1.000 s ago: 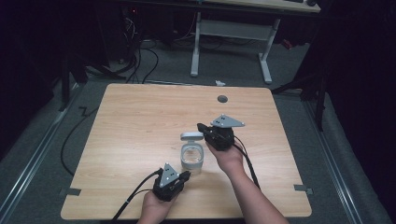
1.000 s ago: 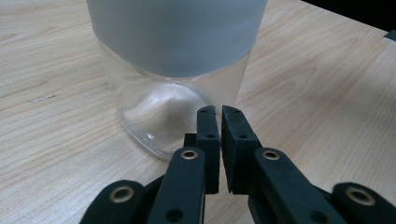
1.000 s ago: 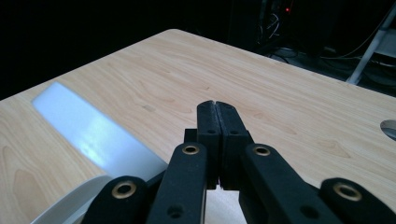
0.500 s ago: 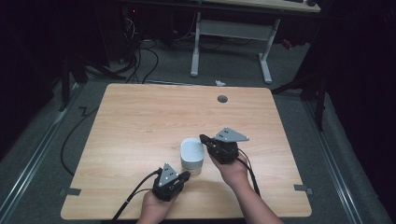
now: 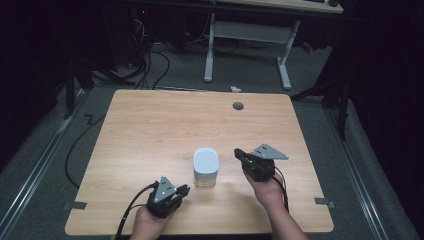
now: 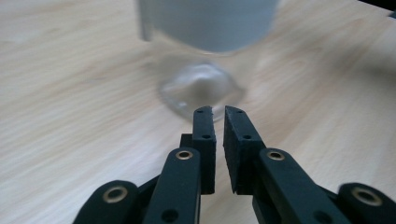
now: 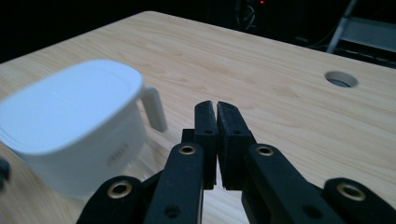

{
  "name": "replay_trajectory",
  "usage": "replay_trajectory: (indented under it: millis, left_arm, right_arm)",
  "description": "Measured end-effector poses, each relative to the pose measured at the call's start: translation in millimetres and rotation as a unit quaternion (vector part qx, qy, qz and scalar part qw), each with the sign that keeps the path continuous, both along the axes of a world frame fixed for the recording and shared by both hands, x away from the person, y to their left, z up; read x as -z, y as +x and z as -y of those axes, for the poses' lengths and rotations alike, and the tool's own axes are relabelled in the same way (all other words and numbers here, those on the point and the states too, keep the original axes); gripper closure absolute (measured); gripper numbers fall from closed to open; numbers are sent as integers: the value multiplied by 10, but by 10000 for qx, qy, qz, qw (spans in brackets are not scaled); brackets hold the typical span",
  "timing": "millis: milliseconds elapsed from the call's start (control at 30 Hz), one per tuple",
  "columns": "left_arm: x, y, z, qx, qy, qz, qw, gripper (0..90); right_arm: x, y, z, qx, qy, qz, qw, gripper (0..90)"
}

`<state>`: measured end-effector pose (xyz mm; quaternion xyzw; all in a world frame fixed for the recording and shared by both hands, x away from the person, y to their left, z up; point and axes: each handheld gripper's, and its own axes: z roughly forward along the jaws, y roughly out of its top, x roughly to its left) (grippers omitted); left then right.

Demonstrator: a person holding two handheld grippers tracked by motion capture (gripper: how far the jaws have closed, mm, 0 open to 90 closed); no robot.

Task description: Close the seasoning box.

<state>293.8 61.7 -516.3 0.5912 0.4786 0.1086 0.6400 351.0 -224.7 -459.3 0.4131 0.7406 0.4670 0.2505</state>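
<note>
Table (image 5: 150, 130) wood, room dark; jar (image 5: 205, 167) w/ white lid between empty closed grippers.

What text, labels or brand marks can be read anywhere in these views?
None legible. The white square-lidded clear container bears a faint embossed mark on its lid's side, too blurred to read. The light wooden table and the black hand-held grippers carry no visible writing.

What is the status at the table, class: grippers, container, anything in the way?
Left gripper shut, empty. Right gripper shut, empty. White-lidded clear container upright between them, untouched. Nothing blocking.
</note>
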Motion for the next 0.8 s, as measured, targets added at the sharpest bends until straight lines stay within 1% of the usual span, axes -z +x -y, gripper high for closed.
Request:
replay_trajectory:
  millis: [67,167,233,333,367,400,500,533,567,600,633,667,700,733,767,800]
  left_arm:
    - [-15,65,-141,-165,-12,8,9999,806]
    - [-17,179,-326,-409,29,-18,9992,771]
    - [-2,245,-421,-551,54,-75,9984,745]
    - [33,298,-525,-721,91,-12,9974,708]
    - [51,312,-554,-781,162,5,9968,699]
    - [64,324,-586,-840,231,3,9962,683]
    - [93,325,-715,-1025,177,-29,9946,653]
    - [116,325,-762,-1106,161,-71,9937,647]
    - [139,328,-807,-1165,181,-130,9929,638]
    - [152,332,-842,-1227,199,-159,9921,628]
    - [153,329,-874,-1268,218,-156,9916,616]
    - [151,318,-905,-1311,229,-119,9910,604]
    - [151,314,-920,-1352,237,-116,9905,600]
    - [151,314,-920,-1352,237,-116,9905,597]
    - [151,305,-952,-1414,230,-143,9896,591]
    - [149,303,-954,-1425,206,-154,9895,586]
  right_arm:
    - [44,-26,89,105,-34,-8,9999,862]
    - [114,-68,221,269,-165,-7,9995,846]
    - [155,-115,316,406,-248,-28,9989,840]
    - [225,-201,470,595,-200,-73,9980,827]
    - [255,-229,523,658,-227,-77,9975,824]
    - [284,-261,574,718,-244,-84,9971,820]
    - [356,-389,717,948,-208,-97,9952,800]
    - [383,-453,753,1061,-207,-46,9941,791]
    - [414,-514,795,1139,-239,-1,9932,783]
    - [439,-572,825,1239,-194,-29,9921,769]
    - [451,-604,852,1266,-196,-38,9918,753]
    - [446,-618,864,1244,-231,-50,9920,740]
    - [439,-620,867,1243,-295,5,9918,735]
    - [439,-620,867,1243,-295,5,9918,735]
    - [435,-604,869,1258,-273,19,9917,726]
    - [442,-582,865,1245,-263,3,9919,718]
